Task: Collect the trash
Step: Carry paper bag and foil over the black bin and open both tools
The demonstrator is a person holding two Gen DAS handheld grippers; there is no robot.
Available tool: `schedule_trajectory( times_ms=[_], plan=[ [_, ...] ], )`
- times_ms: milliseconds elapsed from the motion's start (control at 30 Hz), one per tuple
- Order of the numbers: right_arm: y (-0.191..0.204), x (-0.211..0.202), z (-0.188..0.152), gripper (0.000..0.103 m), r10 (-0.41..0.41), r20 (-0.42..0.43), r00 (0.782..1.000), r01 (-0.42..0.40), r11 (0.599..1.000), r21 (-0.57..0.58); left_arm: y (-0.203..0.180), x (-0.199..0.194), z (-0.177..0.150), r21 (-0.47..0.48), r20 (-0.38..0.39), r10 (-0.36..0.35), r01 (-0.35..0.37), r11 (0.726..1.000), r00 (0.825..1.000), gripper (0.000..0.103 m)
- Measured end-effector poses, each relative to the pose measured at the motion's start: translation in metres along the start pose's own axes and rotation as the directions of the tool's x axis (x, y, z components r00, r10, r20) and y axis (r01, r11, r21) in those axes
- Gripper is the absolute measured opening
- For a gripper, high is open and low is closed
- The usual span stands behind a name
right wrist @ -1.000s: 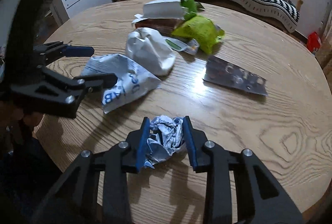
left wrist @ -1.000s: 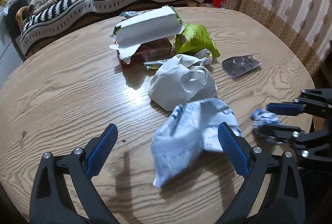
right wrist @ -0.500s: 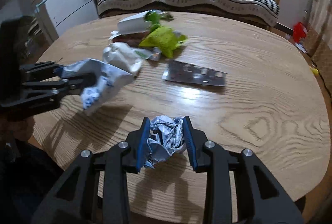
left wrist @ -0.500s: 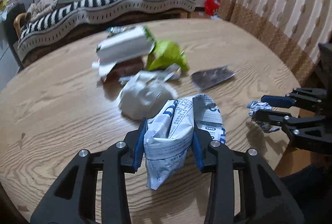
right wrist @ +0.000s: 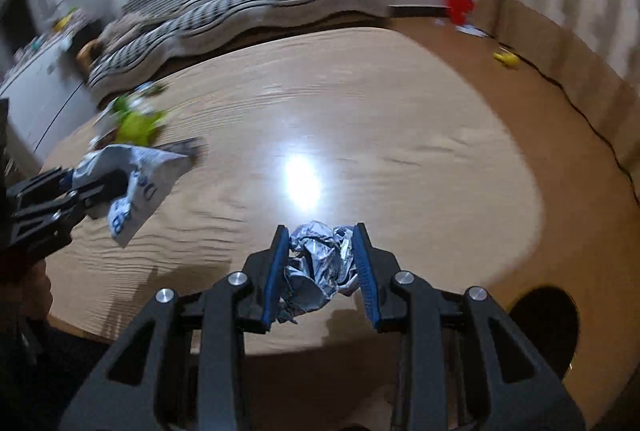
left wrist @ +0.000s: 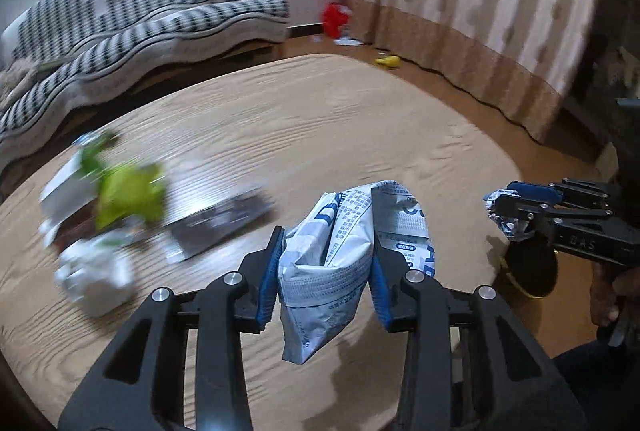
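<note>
In your left wrist view, your left gripper (left wrist: 326, 271) is clamped on a white-and-blue printed wrapper (left wrist: 334, 255), which hangs between the blue pads above the near part of the wooden table (left wrist: 320, 135). To the far left on the table lie the rest of the litter: a green packet (left wrist: 130, 193), a white crumpled bag (left wrist: 96, 277) and a dark flat blister sheet (left wrist: 222, 221), all blurred. At the right edge your right gripper (left wrist: 505, 206) pinches a foil ball (left wrist: 508, 215).

In your right wrist view, your right gripper (right wrist: 322, 267) is closed narrowly on the crumpled foil ball (right wrist: 320, 265), held over the table's near edge (right wrist: 400, 167). At the left your left gripper (right wrist: 80, 189) carries the printed wrapper (right wrist: 136, 183) just above the tabletop. Beyond it sits the green packet (right wrist: 138, 123). A striped sofa (right wrist: 248, 3) lies far behind.
</note>
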State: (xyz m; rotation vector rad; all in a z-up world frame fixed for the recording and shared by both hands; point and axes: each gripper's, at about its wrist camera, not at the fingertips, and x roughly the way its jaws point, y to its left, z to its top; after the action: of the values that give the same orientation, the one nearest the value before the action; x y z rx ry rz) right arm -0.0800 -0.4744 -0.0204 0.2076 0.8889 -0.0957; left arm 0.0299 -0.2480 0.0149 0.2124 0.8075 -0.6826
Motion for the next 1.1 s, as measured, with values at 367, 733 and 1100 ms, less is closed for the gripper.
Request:
schedule_trajectory(
  times_ms=[367,733,1100],
  plan=[
    [-0.187,-0.057,-0.050,0.033,-0.226,0.034,0.973,0.203,0.924,0.323,-0.185,0.072,0.032,0.161,-0.028,-0.208,0.210,0.964,0.978,0.038],
    [-0.344,-0.056,-0.144,0.034,-0.291,-0.151,0.945,0.323,0.743,0.586,-0.333,0.157,-0.004,0.314,-0.187,-0.308,0.354,0.881,0.933,0.038],
    [-0.379,-0.031,-0.170,0.035,-0.247,-0.249,0.936,0.351,0.687,0.636,-0.372,0.207,-0.012,0.337,-0.263,-0.318,0.396,0.854,0.911,0.038]
  ],
)
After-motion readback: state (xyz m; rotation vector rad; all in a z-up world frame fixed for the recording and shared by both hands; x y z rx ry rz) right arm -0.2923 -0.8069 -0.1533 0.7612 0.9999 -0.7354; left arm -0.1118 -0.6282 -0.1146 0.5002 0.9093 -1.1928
